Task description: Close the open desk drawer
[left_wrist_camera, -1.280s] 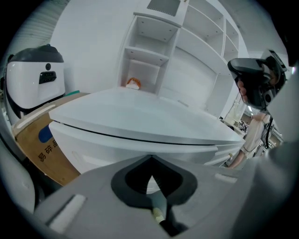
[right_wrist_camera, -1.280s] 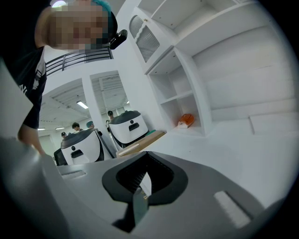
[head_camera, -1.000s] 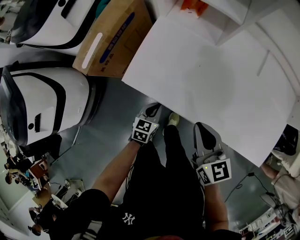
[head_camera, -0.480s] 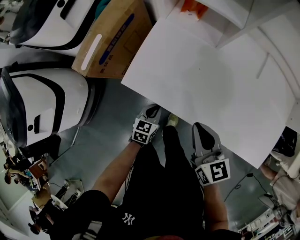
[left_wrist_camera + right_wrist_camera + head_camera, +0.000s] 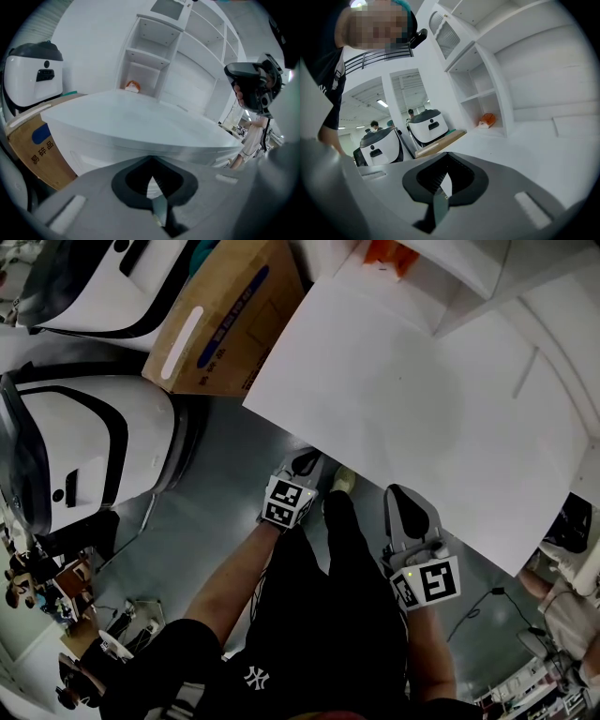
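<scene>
The white desk top (image 5: 422, 399) fills the upper right of the head view. Its front edge and the flat white drawer fronts (image 5: 89, 154) below it show in the left gripper view; from here I cannot tell whether any drawer stands out. My left gripper (image 5: 305, 462) is held just short of the desk's near edge, jaws together with nothing between them. My right gripper (image 5: 410, 507) hangs close to the same edge further right, also shut and empty. The left gripper (image 5: 151, 180) points at the desk front. The right gripper (image 5: 443, 185) looks across the desk top (image 5: 525, 140).
A cardboard box (image 5: 230, 315) leans by the desk's left end. Two big white and black machines (image 5: 94, 446) stand on the grey floor to the left. A white shelf unit (image 5: 150, 61) with a small orange object (image 5: 133, 86) sits behind the desk. My dark-trousered legs (image 5: 328, 596) are between the grippers.
</scene>
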Demonstrator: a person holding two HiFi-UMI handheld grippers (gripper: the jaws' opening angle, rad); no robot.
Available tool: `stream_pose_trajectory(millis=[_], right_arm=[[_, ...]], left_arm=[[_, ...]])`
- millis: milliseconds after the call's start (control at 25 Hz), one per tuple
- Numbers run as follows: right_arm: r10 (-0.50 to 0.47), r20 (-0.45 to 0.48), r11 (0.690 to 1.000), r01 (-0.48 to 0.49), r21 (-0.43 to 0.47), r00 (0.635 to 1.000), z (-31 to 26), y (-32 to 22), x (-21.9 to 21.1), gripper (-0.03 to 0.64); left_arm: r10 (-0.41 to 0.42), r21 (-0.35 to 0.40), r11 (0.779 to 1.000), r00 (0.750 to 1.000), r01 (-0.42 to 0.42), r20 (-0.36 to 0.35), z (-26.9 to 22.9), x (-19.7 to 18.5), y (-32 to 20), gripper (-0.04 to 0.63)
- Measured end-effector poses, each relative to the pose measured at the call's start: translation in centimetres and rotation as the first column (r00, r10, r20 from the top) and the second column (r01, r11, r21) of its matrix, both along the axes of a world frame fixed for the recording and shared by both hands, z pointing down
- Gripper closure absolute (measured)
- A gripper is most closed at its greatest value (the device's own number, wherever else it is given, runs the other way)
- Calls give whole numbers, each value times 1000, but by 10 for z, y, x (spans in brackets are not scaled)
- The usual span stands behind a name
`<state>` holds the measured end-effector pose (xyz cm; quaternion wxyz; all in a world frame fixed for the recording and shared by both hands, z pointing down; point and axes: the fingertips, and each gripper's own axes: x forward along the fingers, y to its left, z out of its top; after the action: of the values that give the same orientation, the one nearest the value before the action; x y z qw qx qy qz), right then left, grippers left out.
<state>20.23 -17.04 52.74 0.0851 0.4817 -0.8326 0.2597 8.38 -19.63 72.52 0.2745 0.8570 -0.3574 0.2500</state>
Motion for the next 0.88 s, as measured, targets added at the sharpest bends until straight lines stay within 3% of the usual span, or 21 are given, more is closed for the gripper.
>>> stream_pose_trajectory(millis=[400,880], right_arm=[[10,9,1000,-10,24,1000,-12,11,-28,595],[61,0,993,-60,97,998,-42,28,-69,595]], left_arm=[[16,35,999,1000,-16,-8,-26,-12,5,595],[66,115,992,990,-52,-124,-145,-24,32,595]])
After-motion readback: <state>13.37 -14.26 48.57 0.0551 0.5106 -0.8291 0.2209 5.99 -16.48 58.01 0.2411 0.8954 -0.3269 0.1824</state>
